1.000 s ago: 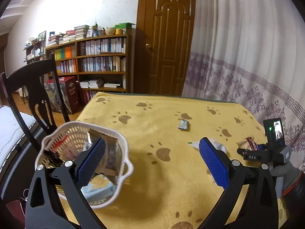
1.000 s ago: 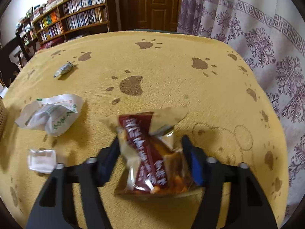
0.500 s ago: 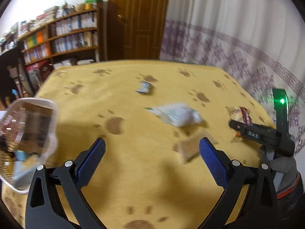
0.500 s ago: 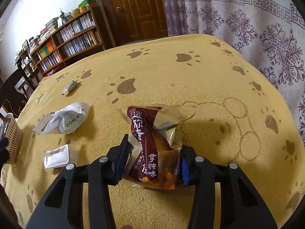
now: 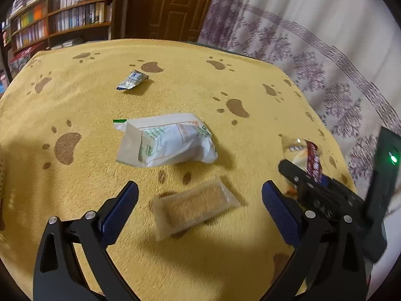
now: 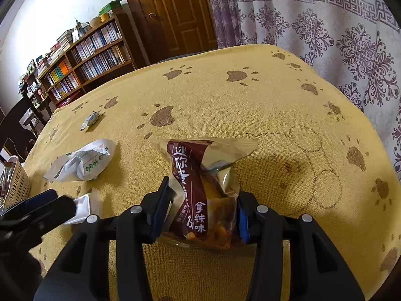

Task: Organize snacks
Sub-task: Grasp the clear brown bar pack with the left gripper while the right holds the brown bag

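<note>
Yellow paw-print cloth covers the worktop (image 5: 75, 100). Right tongs (image 6: 200, 215) are clamped on a brown snack bag (image 6: 200, 183), held upright near the right edge. Left tongs (image 5: 200, 203) gape wide and empty, straddling a clear-wrapped cracker pack (image 5: 193, 208) without touching it. Farther off lie a white pouch (image 5: 165, 140) and a small silver sachet (image 5: 131, 80). The basket (image 6: 15, 183) sits far left. Gathering is underway, I judge; next, the left tongs should lower and pinch the cracker pack.
</note>
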A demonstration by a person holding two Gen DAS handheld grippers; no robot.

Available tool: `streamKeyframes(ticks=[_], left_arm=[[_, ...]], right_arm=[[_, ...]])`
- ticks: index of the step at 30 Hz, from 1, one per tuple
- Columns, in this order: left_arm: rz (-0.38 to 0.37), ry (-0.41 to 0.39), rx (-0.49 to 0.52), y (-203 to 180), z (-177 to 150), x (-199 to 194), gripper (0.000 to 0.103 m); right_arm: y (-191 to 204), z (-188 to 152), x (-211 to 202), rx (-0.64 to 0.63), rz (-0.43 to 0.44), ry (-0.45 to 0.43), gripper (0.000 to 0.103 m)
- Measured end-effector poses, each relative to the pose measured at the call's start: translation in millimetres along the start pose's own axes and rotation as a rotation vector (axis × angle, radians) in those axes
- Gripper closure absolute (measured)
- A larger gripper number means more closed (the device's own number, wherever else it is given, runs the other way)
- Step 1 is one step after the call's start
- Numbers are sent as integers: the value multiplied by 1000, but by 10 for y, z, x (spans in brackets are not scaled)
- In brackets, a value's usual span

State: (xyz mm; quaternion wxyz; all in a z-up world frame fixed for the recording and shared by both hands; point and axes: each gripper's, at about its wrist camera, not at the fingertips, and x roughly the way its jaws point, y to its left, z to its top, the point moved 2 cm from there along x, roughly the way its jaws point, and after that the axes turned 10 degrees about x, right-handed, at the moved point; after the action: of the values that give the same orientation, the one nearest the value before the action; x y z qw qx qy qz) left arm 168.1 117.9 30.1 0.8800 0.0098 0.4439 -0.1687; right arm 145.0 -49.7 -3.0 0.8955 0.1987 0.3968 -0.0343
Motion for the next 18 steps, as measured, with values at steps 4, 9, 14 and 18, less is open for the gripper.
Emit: streamKeyframes(ticks=[4, 9, 14, 18], left_arm=[[23, 29, -4, -25, 10, 119, 3], [70, 47, 11, -17, -27, 205, 3], [110, 42, 53, -42, -46, 212, 3], [179, 36, 122, -89, -87, 202, 26]], right_arm=[[-14, 12, 7, 9, 5, 0, 57], [-22, 9, -5, 21, 7, -3, 57], [-24, 8, -5, 22, 8, -4, 57], [-22, 7, -5, 22, 8, -4, 57]])
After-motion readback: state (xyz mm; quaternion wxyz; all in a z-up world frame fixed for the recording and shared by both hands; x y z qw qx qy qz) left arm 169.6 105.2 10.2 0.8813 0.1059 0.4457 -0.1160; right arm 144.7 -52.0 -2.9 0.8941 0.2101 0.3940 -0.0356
